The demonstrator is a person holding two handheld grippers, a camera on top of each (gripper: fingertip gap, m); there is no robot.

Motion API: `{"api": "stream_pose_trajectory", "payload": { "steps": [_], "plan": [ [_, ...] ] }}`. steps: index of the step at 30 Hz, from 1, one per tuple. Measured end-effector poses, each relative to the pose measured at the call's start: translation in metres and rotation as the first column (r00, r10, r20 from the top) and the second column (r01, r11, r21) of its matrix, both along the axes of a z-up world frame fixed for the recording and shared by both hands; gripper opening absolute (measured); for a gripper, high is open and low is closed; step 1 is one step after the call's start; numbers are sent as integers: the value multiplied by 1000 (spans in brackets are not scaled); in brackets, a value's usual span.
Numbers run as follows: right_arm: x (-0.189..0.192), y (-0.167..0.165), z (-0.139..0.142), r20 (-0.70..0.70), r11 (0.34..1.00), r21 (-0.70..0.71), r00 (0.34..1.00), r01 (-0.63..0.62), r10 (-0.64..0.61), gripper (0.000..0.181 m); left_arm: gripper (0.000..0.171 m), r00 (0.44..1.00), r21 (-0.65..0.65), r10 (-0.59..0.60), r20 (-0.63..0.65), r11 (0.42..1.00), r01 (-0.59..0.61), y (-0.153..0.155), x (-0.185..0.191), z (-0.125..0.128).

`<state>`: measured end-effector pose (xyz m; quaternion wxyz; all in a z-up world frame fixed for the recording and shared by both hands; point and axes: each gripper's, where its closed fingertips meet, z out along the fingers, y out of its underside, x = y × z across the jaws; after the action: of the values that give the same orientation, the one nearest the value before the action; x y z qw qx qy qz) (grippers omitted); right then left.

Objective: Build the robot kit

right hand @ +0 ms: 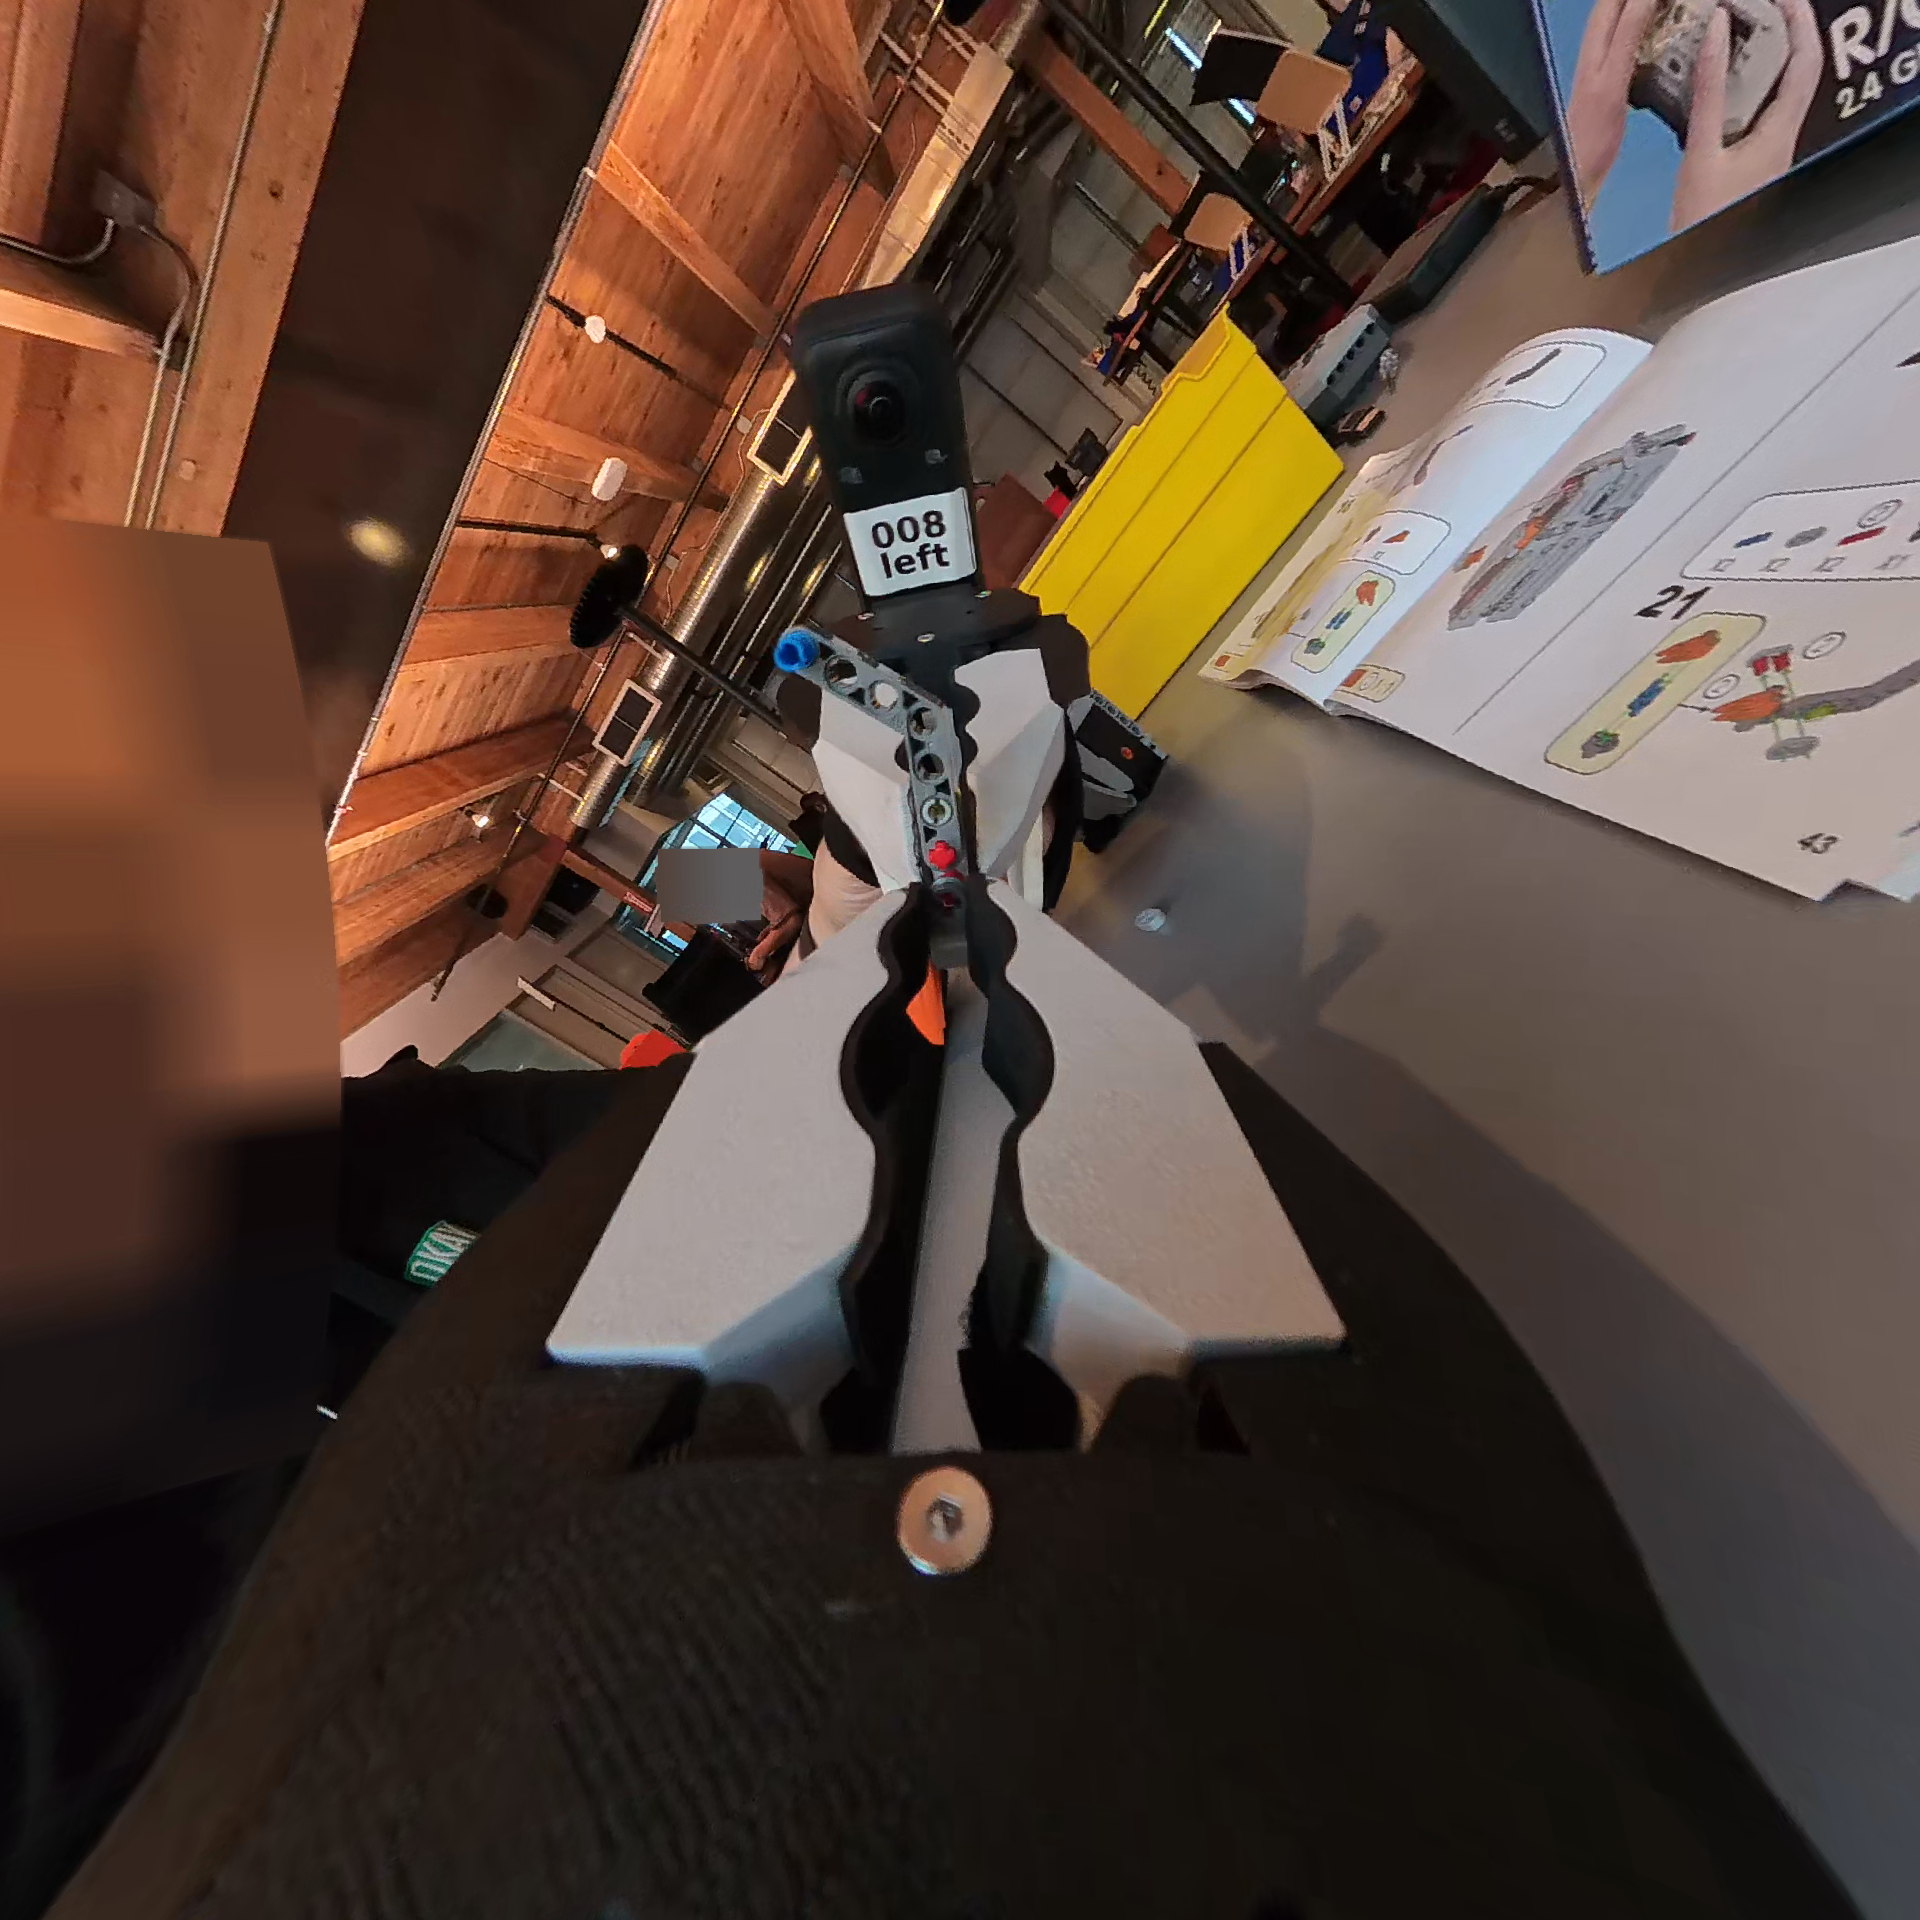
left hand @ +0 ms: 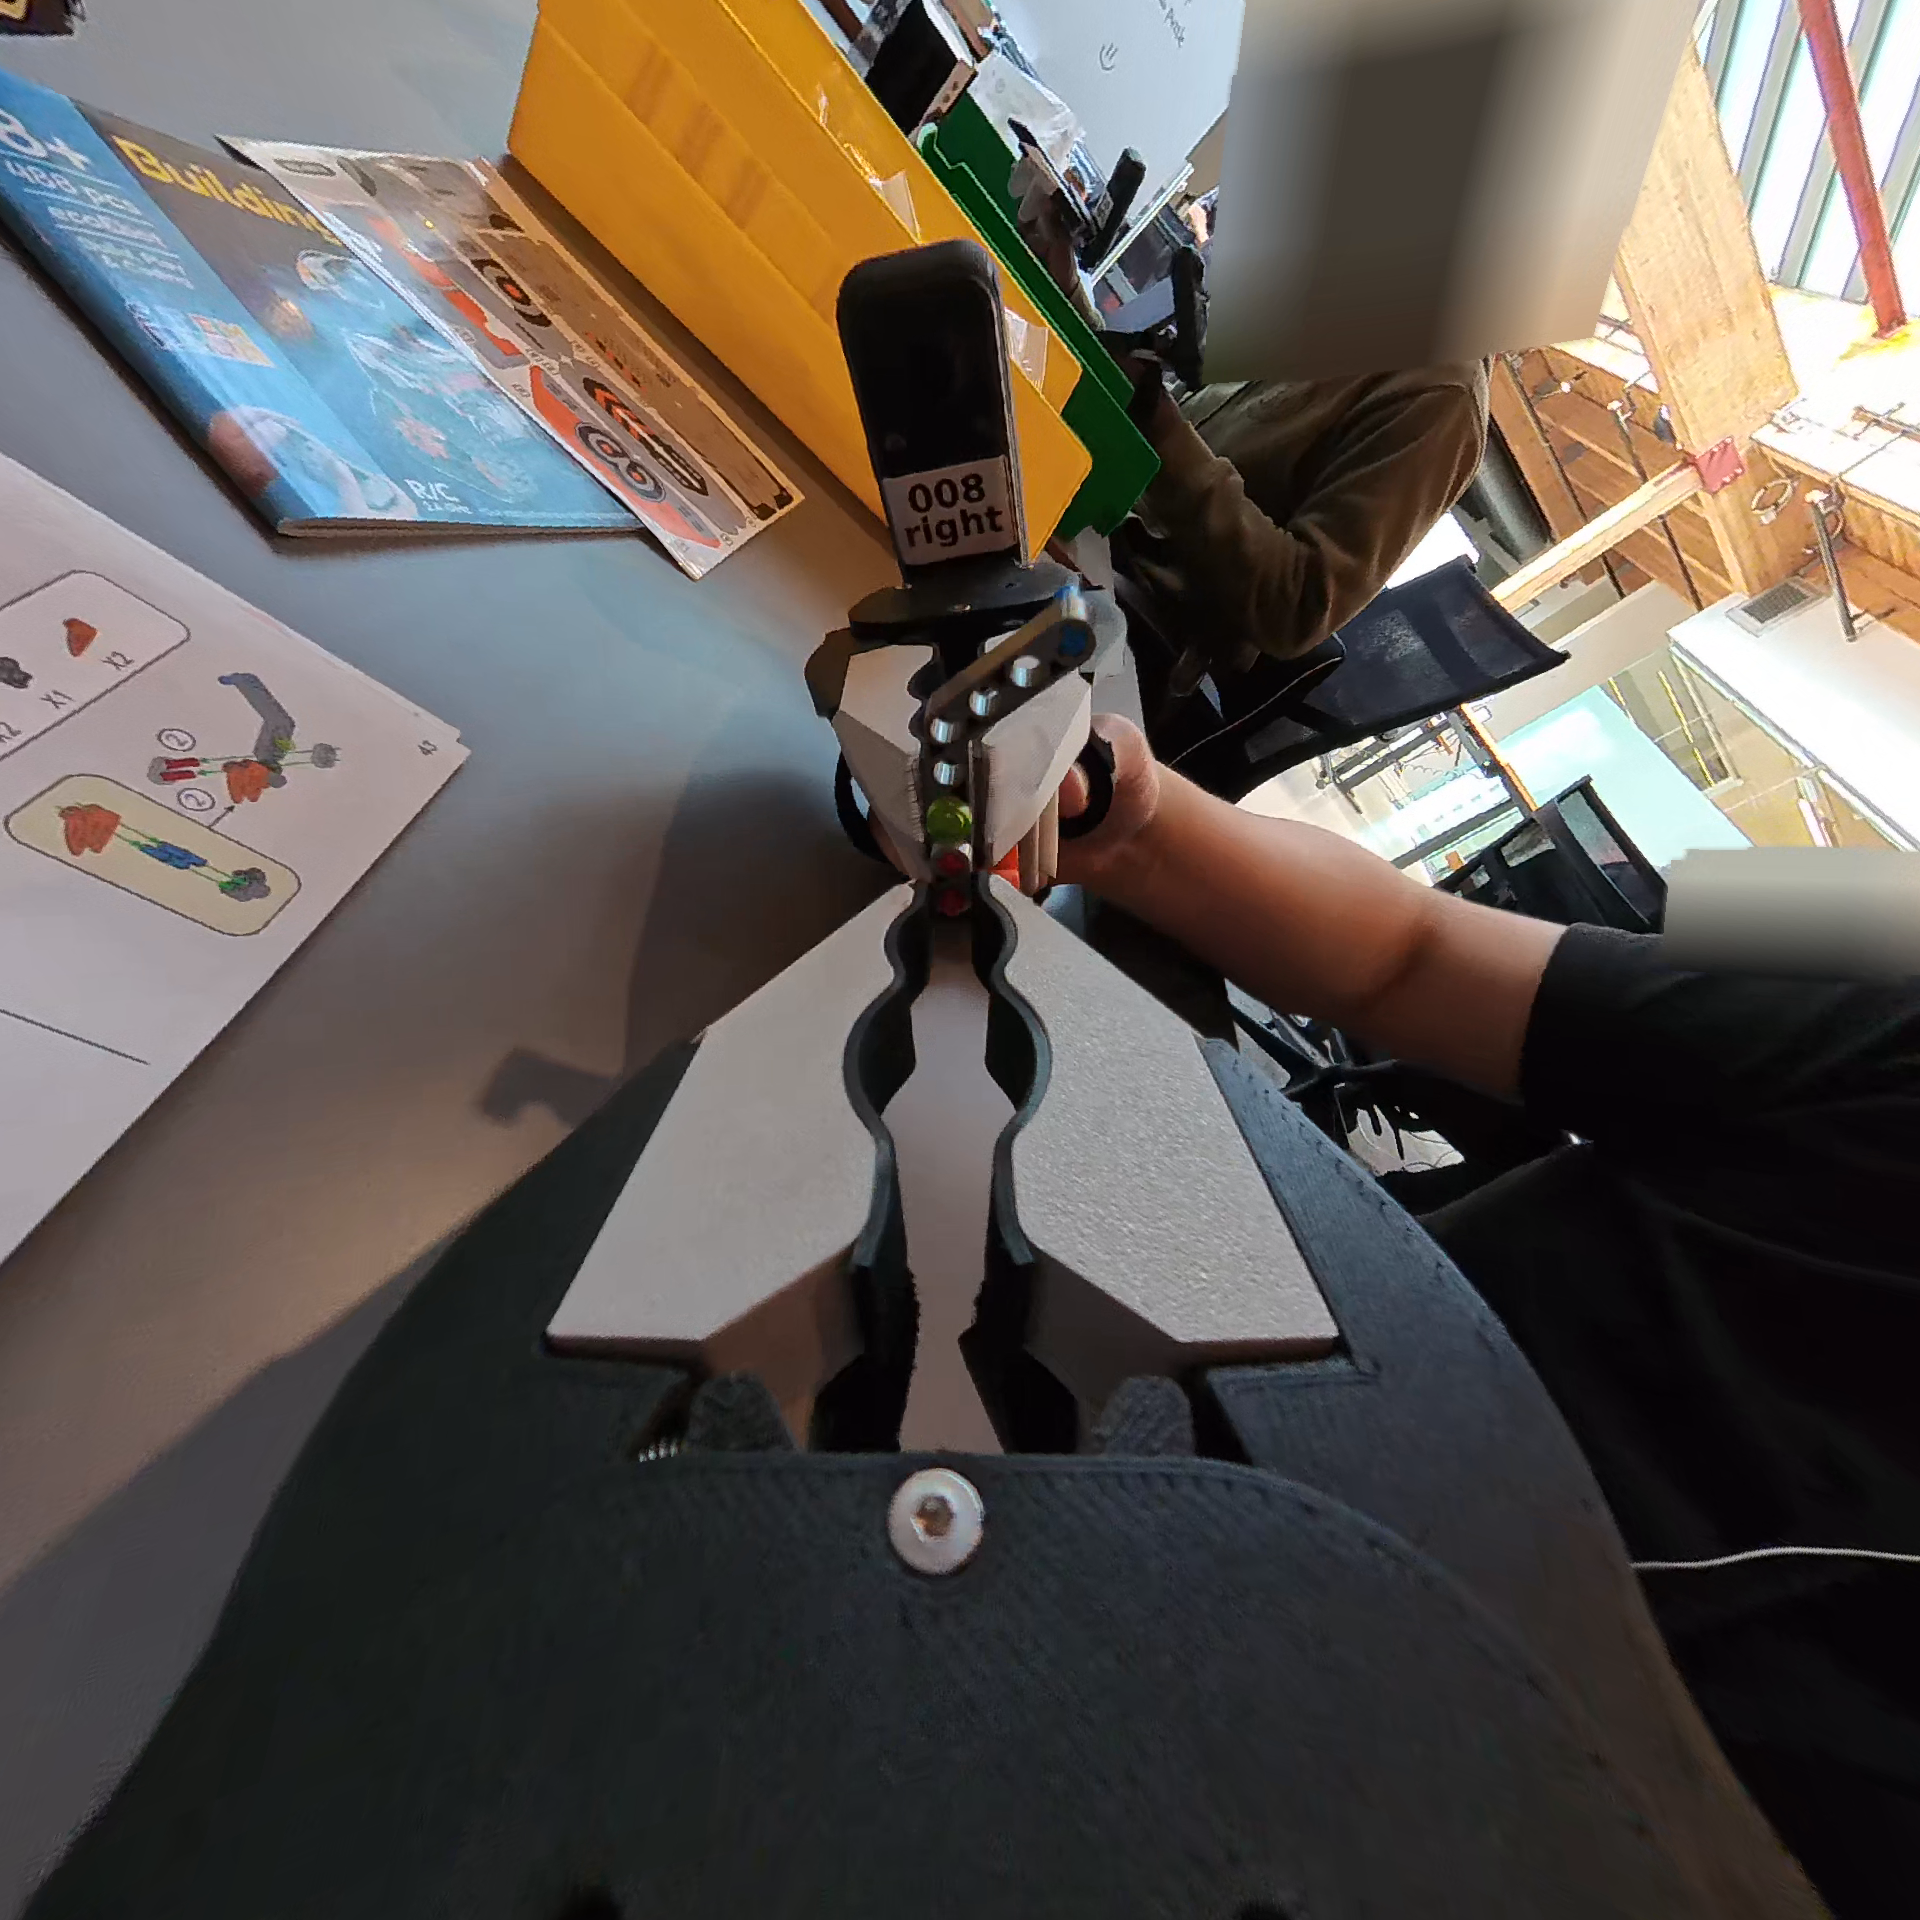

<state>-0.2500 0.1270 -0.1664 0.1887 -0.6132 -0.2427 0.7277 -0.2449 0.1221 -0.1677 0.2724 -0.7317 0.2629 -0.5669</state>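
A grey bent beam [left hand: 951, 769] with a row of holes, a blue pin at its top, a lime pin and red pins stands upright between my two grippers, which meet tip to tip above the grey table [left hand: 582, 727]. My left gripper [left hand: 948, 896] is shut on the beam's lower end at the red pins. My right gripper [right hand: 943, 914] touches the same end of the beam [right hand: 925, 748] and is shut on an orange piece [right hand: 925, 1006] between its jaws. A black gear on an axle [right hand: 608, 608] sticks out beside the left gripper.
An open instruction booklet [left hand: 156, 790] lies on the table, also in the right wrist view [right hand: 1662, 582]. A blue box [left hand: 260, 343], a sticker sheet [left hand: 582, 353], a yellow bin [left hand: 748, 208] and a green bin [left hand: 1039, 291] stand behind. A person sits beyond. A small silver part [right hand: 1148, 920] lies on the table. Both grippers' tips are close together, under 4 cm apart.
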Motion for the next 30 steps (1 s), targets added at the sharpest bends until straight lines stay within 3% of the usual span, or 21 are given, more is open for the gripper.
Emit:
{"api": "stream_pose_trajectory", "payload": {
  "steps": [30],
  "plan": [
    [-7,-2,-18,138,998,66,990,15,-24,6,5,998,-43,10,-65,999,-13,1,-2,-19]
  ]
}}
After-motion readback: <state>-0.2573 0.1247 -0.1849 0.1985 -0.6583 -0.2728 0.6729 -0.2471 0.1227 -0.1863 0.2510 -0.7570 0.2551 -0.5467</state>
